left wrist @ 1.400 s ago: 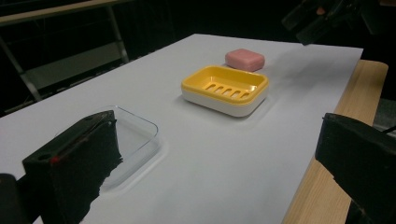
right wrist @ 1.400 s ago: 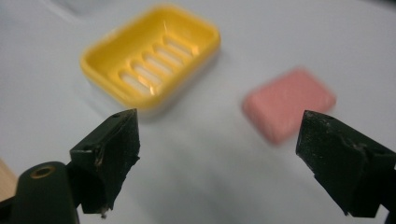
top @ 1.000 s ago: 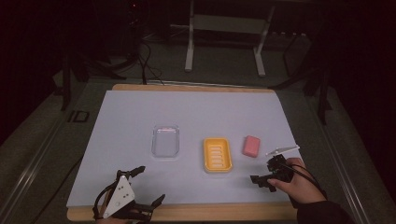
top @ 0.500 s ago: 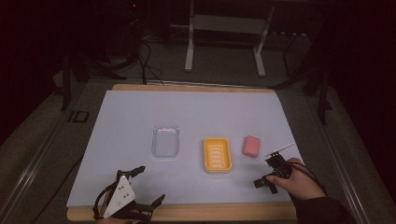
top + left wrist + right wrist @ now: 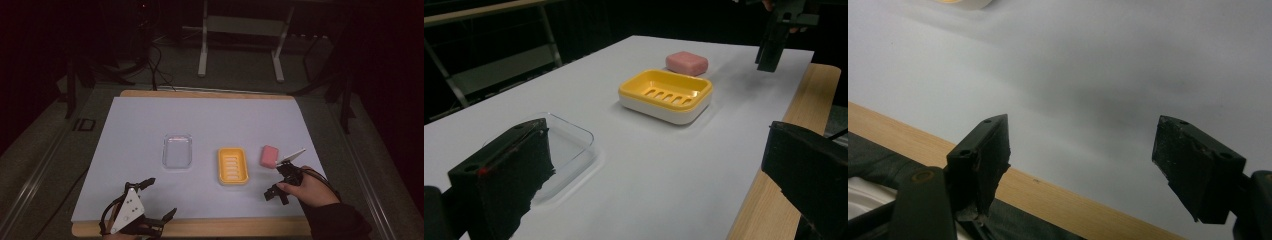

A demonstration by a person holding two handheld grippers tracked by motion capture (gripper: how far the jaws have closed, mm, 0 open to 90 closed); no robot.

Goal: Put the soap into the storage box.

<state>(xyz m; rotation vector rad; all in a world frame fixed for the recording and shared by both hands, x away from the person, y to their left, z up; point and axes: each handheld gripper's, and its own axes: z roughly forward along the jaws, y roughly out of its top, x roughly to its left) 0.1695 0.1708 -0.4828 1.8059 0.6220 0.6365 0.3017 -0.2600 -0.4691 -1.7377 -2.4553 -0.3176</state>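
A pink soap bar (image 5: pixel 270 155) lies on the white sheet, just right of a yellow soap dish (image 5: pixel 233 165). A clear plastic tray (image 5: pixel 177 151) sits left of the dish. My right gripper (image 5: pixel 276 189) hovers just in front of the soap, open, jaws pointing down at bare sheet near the front edge (image 5: pixel 1083 145). My left gripper (image 5: pixel 159 199) rests at the front left, open and holding nothing. The left gripper view looks between its jaws (image 5: pixel 656 145) at the tray (image 5: pixel 569 140), dish (image 5: pixel 666 95) and soap (image 5: pixel 687 62), with the right gripper (image 5: pixel 774 35) beyond.
The white sheet (image 5: pixel 210 120) covers a wooden table whose front edge (image 5: pixel 225 227) runs close under both grippers. A metal stand (image 5: pixel 240 45) and cables stand on the dark floor behind the table.
The right hand has shifted slightly left and its gripper has tipped further down toward the sheet. The left gripper and the three objects have not moved.
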